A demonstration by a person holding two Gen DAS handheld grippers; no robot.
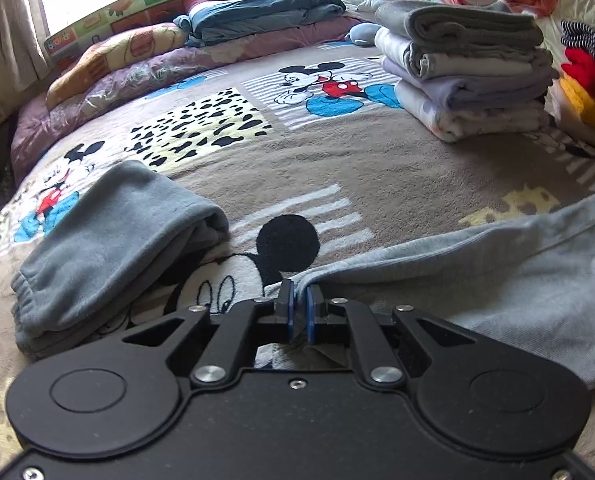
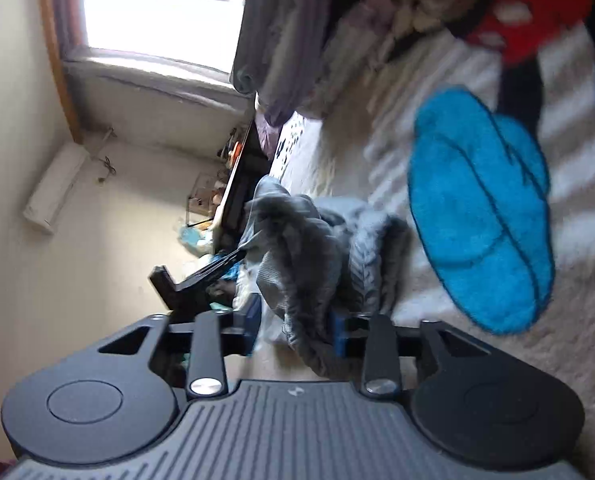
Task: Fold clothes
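Observation:
Grey sweatpants [image 1: 477, 264] lie on the Mickey Mouse blanket [image 1: 337, 160] of a bed. One leg [image 1: 109, 240] lies at the left with its cuff near me. My left gripper [image 1: 300, 312] is shut on an edge of the sweatpants at the crotch. In the right wrist view, rolled sideways and blurred, my right gripper [image 2: 295, 328] holds a bunched part of the grey sweatpants [image 2: 309, 248] between its blue pads, jaws partly apart around the cloth.
A stack of folded grey and white clothes [image 1: 465, 72] stands at the back right, with red, yellow and striped items [image 1: 589, 76] beside it. Folded bedding and a blue pillow [image 1: 257, 12] lie along the far edge. A window and wall fill the left of the right wrist view.

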